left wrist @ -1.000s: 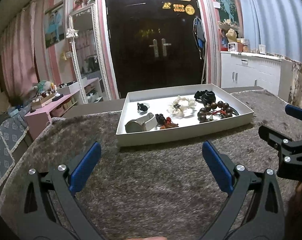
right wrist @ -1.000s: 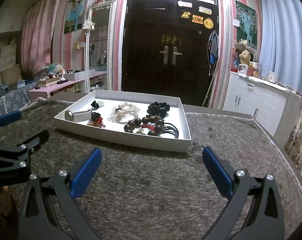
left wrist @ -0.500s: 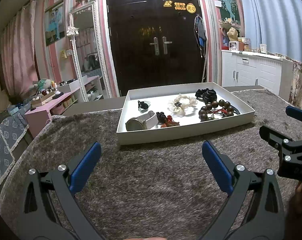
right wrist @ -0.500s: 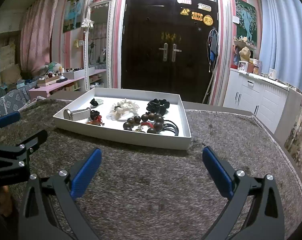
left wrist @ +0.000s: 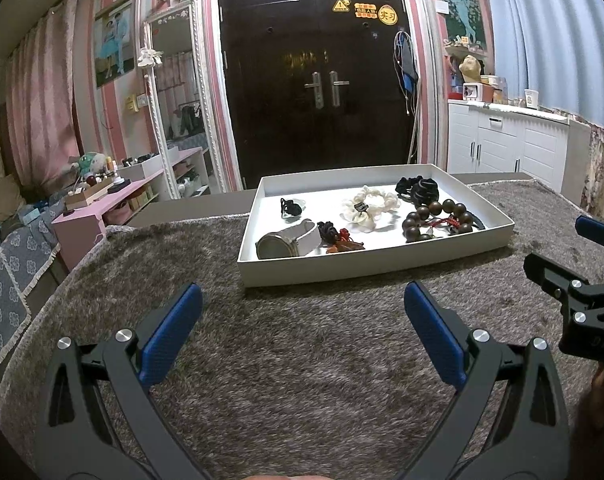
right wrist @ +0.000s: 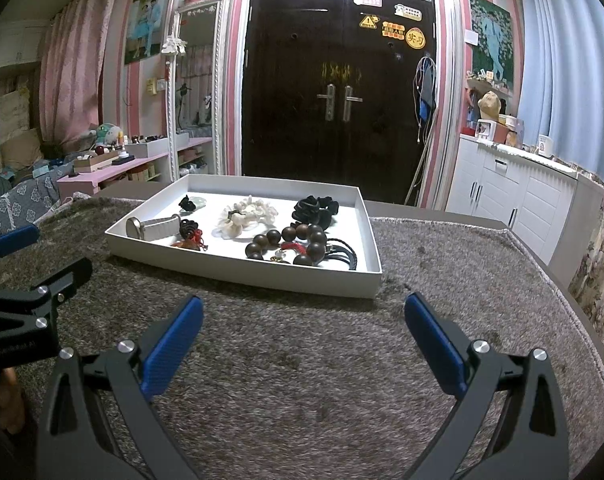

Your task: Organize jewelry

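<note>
I read this as the approach step: nothing is picked up yet, and both tools hang over the grey carpet (left wrist: 302, 360) short of the one white tray (left wrist: 381, 264), which sits on it ahead of me. My left gripper (left wrist: 302, 332) has its jaws spread wide and empty; my right gripper (right wrist: 302, 336) is the same, wide apart with nothing between the pads.

All the jewelry lies inside the tray. I count one wooden bead bracelet (left wrist: 437, 218) at the right front, one white flower scrunchie (left wrist: 367, 208) mid-tray, one black scrunchie (left wrist: 417, 190) behind the beads, one white watch (left wrist: 290, 240) at the left front, one red-and-black knotted charm (left wrist: 337, 238) just beside it, and one small black clip (left wrist: 290, 207) at the back left.

Next, I judge, calls for reaching over the near wall and closing on a single piece without dragging its neighbour.
</note>
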### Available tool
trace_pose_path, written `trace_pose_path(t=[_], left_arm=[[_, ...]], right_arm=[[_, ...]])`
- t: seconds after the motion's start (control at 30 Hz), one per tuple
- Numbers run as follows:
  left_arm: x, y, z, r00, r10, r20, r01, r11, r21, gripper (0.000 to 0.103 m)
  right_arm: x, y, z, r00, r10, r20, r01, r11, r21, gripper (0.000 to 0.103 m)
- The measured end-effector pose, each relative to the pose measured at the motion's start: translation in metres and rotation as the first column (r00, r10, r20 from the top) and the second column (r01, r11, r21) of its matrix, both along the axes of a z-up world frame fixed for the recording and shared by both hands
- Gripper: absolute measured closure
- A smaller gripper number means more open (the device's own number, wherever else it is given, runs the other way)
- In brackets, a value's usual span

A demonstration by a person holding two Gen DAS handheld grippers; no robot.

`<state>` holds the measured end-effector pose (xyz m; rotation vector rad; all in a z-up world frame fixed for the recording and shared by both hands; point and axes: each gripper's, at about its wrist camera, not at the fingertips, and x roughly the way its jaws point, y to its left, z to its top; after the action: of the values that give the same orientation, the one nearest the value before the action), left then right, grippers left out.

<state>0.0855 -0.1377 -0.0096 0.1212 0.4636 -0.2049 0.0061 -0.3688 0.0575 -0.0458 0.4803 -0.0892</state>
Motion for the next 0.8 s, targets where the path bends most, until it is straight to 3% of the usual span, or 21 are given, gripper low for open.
trace_pose_path(t=[0.8], left_arm=[[0.0017,0.0004,-0.0013,1.0,0.004,-0.005,-0.004,1.0,-0.002,0.003]], right_arm=[[0.0002,-0.0019,-0.0006,1.0,-0.002,-0.001,0.002,1.0,0.003,0.002]])
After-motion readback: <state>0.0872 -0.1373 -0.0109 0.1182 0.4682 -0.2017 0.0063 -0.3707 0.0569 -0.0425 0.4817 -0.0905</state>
